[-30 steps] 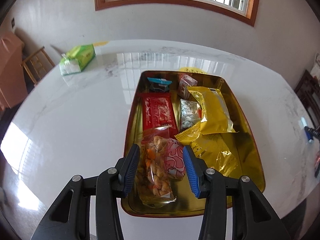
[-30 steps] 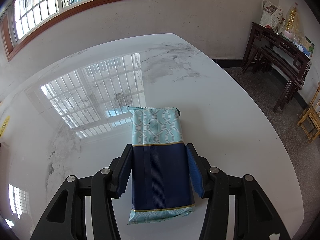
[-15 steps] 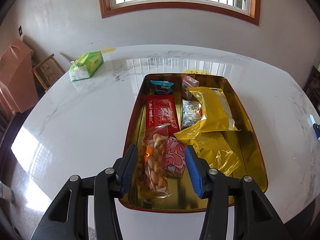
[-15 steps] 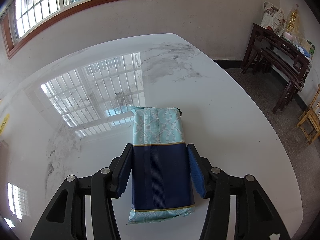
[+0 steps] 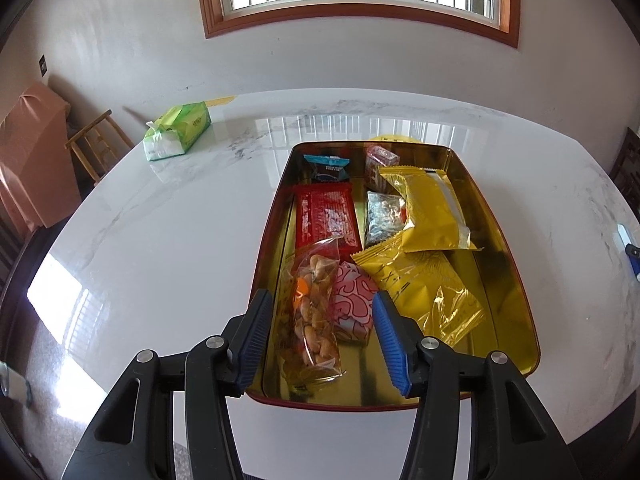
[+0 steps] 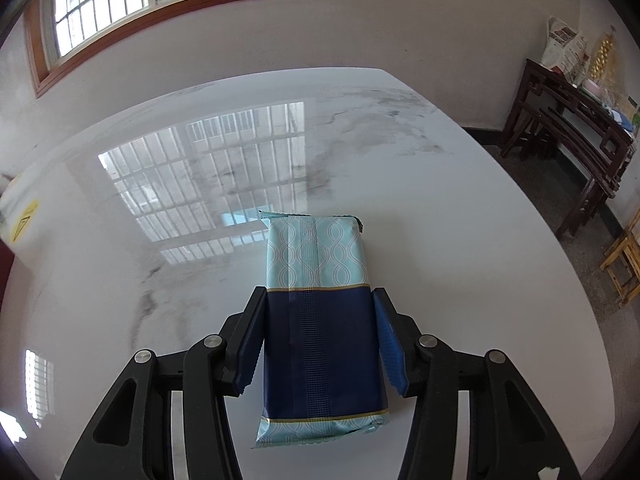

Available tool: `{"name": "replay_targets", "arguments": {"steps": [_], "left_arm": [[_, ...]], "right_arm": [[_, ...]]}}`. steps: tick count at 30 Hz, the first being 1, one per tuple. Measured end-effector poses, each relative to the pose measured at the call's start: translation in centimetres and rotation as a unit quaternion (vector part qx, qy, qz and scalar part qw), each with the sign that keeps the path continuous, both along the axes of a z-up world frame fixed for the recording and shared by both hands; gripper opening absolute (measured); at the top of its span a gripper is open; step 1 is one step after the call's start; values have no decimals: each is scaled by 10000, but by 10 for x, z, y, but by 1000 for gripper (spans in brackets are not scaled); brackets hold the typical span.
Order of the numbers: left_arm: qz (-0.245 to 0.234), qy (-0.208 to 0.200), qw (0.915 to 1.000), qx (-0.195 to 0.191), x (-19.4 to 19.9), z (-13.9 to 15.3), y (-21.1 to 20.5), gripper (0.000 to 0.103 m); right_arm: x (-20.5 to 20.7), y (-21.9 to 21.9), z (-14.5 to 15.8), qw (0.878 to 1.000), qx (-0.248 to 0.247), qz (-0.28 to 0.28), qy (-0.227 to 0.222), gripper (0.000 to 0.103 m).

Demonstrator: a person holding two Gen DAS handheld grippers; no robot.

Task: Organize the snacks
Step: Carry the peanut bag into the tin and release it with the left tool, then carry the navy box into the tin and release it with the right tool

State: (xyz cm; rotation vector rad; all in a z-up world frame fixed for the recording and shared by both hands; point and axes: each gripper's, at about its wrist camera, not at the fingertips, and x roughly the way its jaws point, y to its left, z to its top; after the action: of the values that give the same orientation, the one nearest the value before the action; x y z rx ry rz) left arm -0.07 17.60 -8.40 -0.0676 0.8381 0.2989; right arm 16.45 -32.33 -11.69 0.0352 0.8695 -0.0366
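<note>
blue packet [image 6: 320, 320] between right tongs [image 6: 319, 340]

The surface [image 5: 160, 240] was polished white marble with grey veins, glossy enough to mirror the window. The tin [image 5: 516, 300] was shiny gold metal inside, its rim red. In it lay a clear, crinkled plastic bag of nuts [image 5: 310, 316], two glossy gold foil packets [image 5: 430, 216], and a red wrapper [image 5: 326, 220] with a duller sheen. The blue packet [image 6: 322, 344] looked like smooth, satiny film with a ribbed seam. Each tool had matt black plastic arms and ridged blue pads [image 5: 386, 332], possibly rubber. The window frame [image 5: 212, 0] was varnished wood.
</note>
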Motion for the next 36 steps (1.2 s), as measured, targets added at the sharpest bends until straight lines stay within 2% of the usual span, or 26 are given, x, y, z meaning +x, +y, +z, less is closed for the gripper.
{"name": "replay_targets", "arguments": {"steps": [8, 17, 24, 31, 33, 36], "left_arm": [[49, -53, 10000, 23, -7, -1, 4, 53], [127, -149, 9997, 141, -18, -2, 9, 53], [164, -161, 9996, 167, -24, -6, 16, 53], [176, -206, 9995, 129, -29, -7, 22, 54], [177, -213, 9995, 139, -30, -7, 23, 55], [173, -209, 9995, 134, -31, -8, 25, 56]], "right_arm": [[-21, 58, 0, 9978, 49, 654, -15, 49], [-51, 131, -2, 9897, 103, 1427, -104, 49], [-63, 170, 0, 9823, 483, 1807, 30, 49], [-70, 186, 5, 9747, 1138, 1904, 275, 48], [-76, 191, 15, 9710, 1323, 1983, 186, 48], [-81, 204, 38, 9664, 1352, 2187, -6, 48]]}}
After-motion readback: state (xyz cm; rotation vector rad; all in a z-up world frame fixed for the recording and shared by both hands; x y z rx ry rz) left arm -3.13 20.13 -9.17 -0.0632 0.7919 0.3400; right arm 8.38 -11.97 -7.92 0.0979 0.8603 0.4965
